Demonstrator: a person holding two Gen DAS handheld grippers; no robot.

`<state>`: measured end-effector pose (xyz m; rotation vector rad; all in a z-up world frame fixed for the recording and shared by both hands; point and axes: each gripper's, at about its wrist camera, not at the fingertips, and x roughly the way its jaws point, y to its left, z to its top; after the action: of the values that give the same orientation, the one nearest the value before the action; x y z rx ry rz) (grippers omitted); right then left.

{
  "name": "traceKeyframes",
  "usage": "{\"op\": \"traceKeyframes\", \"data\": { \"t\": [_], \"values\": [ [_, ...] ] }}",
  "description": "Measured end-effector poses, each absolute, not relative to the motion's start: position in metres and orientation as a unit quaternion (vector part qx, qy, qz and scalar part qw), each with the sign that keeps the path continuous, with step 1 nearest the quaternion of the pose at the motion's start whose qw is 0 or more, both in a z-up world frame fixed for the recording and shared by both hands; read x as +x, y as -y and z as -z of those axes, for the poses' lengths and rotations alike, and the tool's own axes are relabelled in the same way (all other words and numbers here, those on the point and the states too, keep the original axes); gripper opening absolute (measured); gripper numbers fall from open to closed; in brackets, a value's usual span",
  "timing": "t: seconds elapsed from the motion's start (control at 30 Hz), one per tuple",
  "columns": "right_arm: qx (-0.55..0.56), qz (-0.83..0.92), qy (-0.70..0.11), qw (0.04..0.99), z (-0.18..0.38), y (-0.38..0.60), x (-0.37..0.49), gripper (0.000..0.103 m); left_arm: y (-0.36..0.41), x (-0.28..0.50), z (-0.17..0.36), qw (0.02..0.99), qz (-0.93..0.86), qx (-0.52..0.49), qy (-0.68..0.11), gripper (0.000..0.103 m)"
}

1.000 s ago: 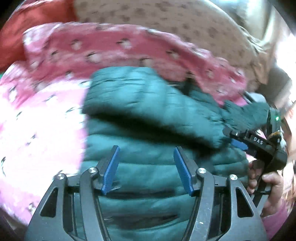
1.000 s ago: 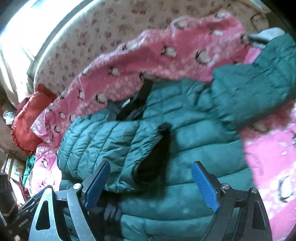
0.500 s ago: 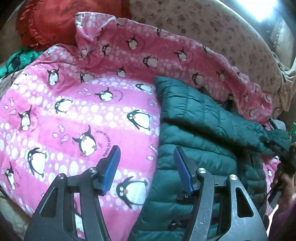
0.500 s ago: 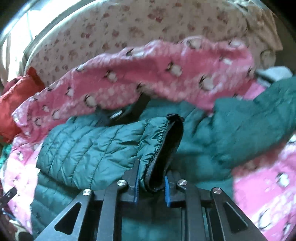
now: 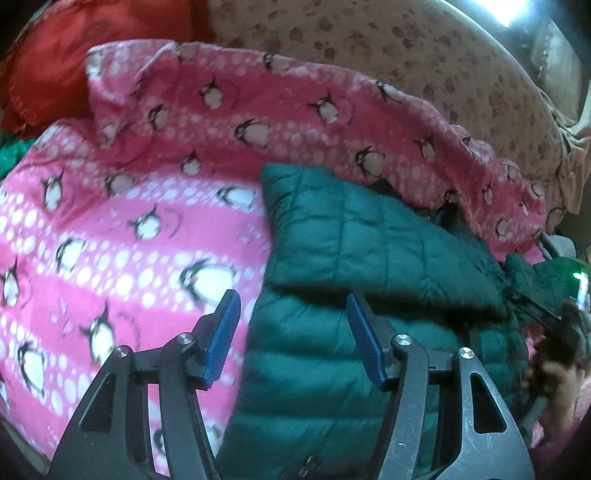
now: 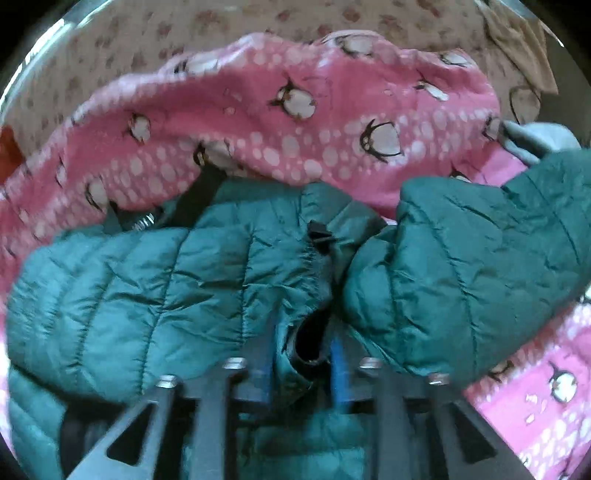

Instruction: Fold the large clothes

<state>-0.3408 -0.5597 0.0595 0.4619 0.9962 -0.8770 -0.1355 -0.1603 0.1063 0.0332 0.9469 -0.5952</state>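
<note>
We are folding the green puffer jacket [image 5: 369, 295] lying on the penguin blanket [image 5: 129, 221]: our right gripper [image 6: 301, 365], jaws just easing apart around its sleeve cuff [image 6: 317, 277], is laying it inward; left gripper [image 5: 291, 339], jaws apart and empty, is hovering at the hem's nine o'clock edge.

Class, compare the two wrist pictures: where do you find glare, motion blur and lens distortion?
Left wrist view: glare from a bright light at the top right, bowed edges, penguin blanket slightly smeared. Right wrist view: more blur overall, worst on the right gripper and the cuff of the green jacket between its fingers; dark fisheye corners.
</note>
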Motion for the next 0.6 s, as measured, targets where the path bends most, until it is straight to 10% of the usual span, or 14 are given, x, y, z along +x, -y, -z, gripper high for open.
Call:
{"op": "traceKeyframes", "data": {
  "t": [0.27,0.6],
  "values": [
    [0.247,0.322,-0.418,0.813,-0.105,0.524,-0.332,0.061,0.202,-0.112,-0.080,0.841,0.270,0.021,-0.468,0.060],
    [0.176,0.298,-0.508,0.789,-0.019,0.508,-0.283,0.052,0.207,-0.109,-0.046,0.840,0.249,0.049,-0.479,0.079]
  ]
}}
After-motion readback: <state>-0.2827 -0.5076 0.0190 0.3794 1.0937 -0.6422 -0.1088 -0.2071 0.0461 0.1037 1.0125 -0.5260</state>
